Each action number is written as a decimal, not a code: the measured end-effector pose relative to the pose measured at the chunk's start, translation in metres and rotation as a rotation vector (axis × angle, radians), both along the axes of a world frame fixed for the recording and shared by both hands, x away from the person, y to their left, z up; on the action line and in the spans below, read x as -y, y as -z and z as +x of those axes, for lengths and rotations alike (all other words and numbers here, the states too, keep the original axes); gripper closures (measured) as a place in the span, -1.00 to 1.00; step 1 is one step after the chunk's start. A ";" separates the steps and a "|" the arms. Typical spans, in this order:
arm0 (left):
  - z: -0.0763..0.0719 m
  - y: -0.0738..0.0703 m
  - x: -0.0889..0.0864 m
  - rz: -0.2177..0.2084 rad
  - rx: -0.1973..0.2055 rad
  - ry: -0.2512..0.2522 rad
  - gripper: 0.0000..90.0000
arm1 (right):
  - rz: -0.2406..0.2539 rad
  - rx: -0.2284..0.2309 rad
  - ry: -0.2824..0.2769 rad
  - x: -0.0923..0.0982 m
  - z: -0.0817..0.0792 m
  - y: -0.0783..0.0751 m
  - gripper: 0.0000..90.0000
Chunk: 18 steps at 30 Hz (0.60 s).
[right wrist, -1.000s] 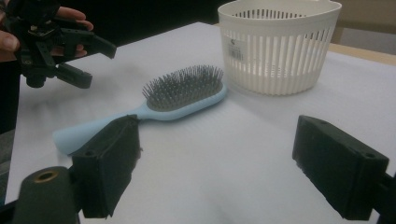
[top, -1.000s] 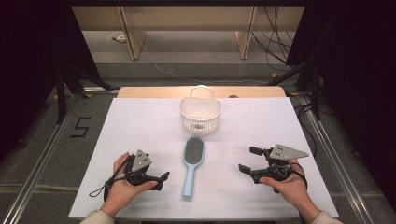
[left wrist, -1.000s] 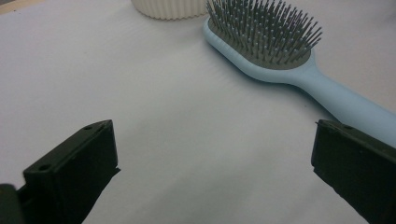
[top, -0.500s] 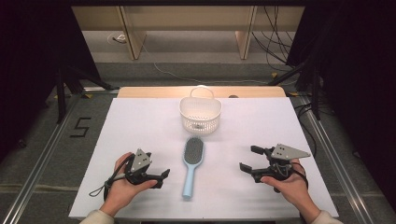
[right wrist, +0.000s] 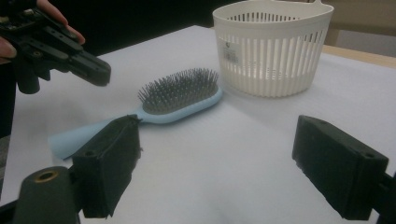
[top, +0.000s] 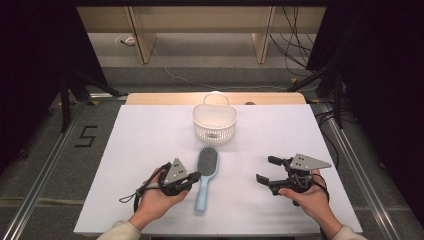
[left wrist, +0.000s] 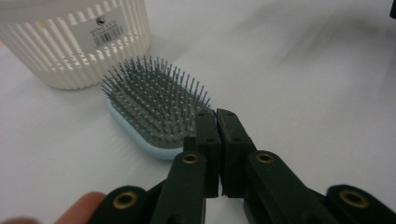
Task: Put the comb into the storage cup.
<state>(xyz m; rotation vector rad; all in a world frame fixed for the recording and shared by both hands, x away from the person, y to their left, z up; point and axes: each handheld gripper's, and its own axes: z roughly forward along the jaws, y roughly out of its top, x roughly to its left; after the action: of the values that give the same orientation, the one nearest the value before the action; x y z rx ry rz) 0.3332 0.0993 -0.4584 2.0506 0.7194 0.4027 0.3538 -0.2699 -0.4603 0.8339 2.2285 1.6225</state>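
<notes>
Since the earlier frame the left hand-held gripper (top: 192, 177) has slid toward the hairbrush (top: 205, 175) and its jaws have just been closing; they now meet flat against each other with nothing between them, their tips just beside the brush at its 9 o'clock side, over the neck where the head narrows into the handle. From the left gripper view the closed pair sits just in front of the brush head (left wrist: 156, 112); whether it touches the brush cannot be told. The right hand-held gripper (top: 266, 170) has kept its place at 3 o'clock of the brush, well apart from it, jaws wide apart and empty. The hairbrush lies bristles up near the middle of the white tabletop (top: 125, 150), pale blue in body, with a grey oval pad of dark pins, its head toward 12 o'clock and its tapering handle toward 6 o'clock. Just beyond the head stands a white slatted basket (top: 215, 122) with a small loop handle at its far rim; a small sticker with a barcode (left wrist: 105, 31) sits on its wall, the print too small to read. On the floor at 9 o'clock of the tabletop a dark numeral "5" (top: 86, 136) is marked.
</notes>
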 end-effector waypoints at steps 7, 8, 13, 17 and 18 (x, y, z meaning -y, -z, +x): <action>0.002 0.007 0.017 0.031 -0.055 0.035 0.99 | -0.001 -0.012 0.001 0.001 0.001 0.002 -0.64; 0.002 0.008 0.019 0.038 -0.060 0.041 0.99 | 0.000 -0.011 0.000 0.001 0.001 0.002 -0.64; 0.002 0.012 0.031 0.070 -0.082 0.064 0.99 | -0.002 -0.012 -0.003 0.000 0.001 0.002 -0.64; 0.004 0.017 0.041 0.109 -0.101 0.081 0.99 | -0.003 -0.014 -0.003 0.000 0.001 0.002 -0.64; 0.004 0.018 0.043 0.120 -0.111 0.082 0.99 | -0.003 -0.014 -0.003 0.000 0.001 0.002 -0.64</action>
<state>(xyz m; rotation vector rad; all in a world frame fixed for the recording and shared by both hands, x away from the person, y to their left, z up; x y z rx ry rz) 0.3371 0.0565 -0.4762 2.2217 0.6895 0.2931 0.3550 -0.2704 -0.4623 0.8444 2.2420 1.6193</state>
